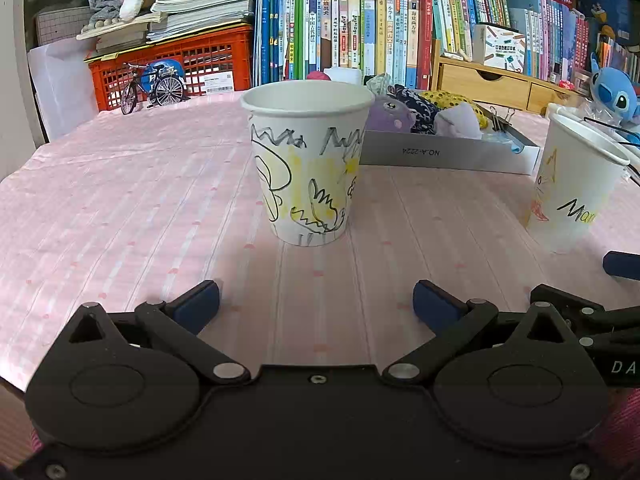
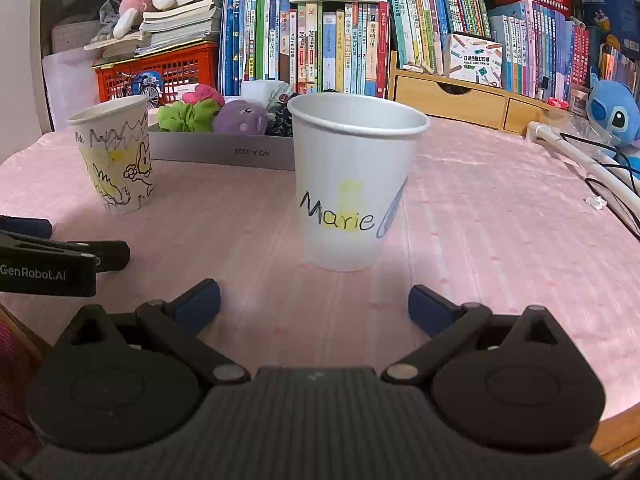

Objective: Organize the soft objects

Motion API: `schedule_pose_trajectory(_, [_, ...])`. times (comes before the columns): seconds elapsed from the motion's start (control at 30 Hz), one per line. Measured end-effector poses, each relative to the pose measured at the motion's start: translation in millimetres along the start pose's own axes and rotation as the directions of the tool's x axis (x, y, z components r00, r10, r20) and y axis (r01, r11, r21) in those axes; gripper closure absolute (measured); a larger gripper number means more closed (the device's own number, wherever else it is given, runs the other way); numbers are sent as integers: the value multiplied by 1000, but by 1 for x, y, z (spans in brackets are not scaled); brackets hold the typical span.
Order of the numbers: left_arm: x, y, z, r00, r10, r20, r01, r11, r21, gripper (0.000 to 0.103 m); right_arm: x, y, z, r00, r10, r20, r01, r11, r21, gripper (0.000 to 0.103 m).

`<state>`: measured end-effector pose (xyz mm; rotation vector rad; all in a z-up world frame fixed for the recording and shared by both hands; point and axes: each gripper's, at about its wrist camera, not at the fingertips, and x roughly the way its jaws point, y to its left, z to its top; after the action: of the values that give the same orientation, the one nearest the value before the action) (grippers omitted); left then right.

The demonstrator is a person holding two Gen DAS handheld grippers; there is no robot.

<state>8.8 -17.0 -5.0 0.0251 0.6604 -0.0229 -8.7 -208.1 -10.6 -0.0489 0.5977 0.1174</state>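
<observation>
A grey shallow box (image 1: 440,154) at the back of the table holds soft things: a purple plush (image 1: 390,114), a dark patterned cloth (image 1: 420,112), a yellow spotted piece (image 1: 452,100). In the right wrist view the box (image 2: 224,152) also holds a green scrunchie (image 2: 188,116), a pink one (image 2: 204,94) and the purple plush (image 2: 242,116). A drawn-on paper cup (image 1: 308,164) stands before my left gripper (image 1: 316,306), which is open and empty. A cup marked "Marie" (image 2: 352,184) stands before my right gripper (image 2: 314,304), also open and empty.
The table has a pink cloth (image 1: 120,208). Behind stand books (image 1: 360,28), an orange crate (image 1: 188,64), a model bicycle (image 1: 154,88), a wooden drawer unit (image 2: 472,100) and a blue plush (image 2: 612,114). Cables (image 2: 612,184) lie at the right edge.
</observation>
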Motion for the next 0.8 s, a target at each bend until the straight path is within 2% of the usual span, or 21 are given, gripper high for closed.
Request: schedule_pose_trajectory(0.8, [0, 0, -1, 1000, 1, 2, -1, 1000, 0, 0, 1, 1, 0, 1000, 5, -2, -6, 1000, -4, 0])
